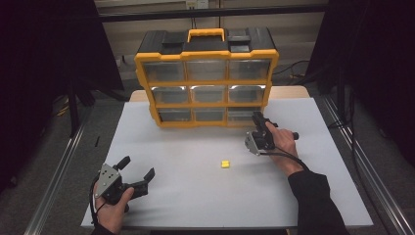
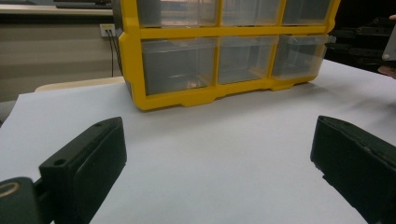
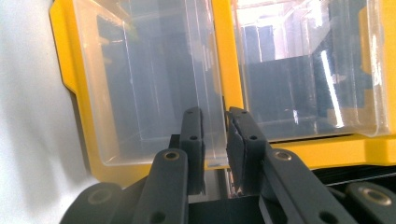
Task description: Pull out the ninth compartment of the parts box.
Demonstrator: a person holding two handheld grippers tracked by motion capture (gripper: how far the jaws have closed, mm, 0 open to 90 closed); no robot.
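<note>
Left gripper (image 1: 138, 169) – black body, two blocky matte-black jaws, grey three-cornered plate (image 1: 108, 174) with small dark holes bolted on top near the yellow drawer cabinet (image 1: 206, 78) side, thin black cable looping under the hand. Right gripper (image 1: 258, 117) – same black build, grey plate on its flank, black cable trailing along a long black sleeve (image 1: 317, 203). Close up, its linkage arms show round recessed screws and pivot pins.

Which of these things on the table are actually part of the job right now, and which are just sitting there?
In use:
- right tongs, closed on the front lip of the bottom right drawer
- drawer cabinet
- small yellow block, probably

Just sitting there:
- left tongs, open, idle
- wall socket
</note>
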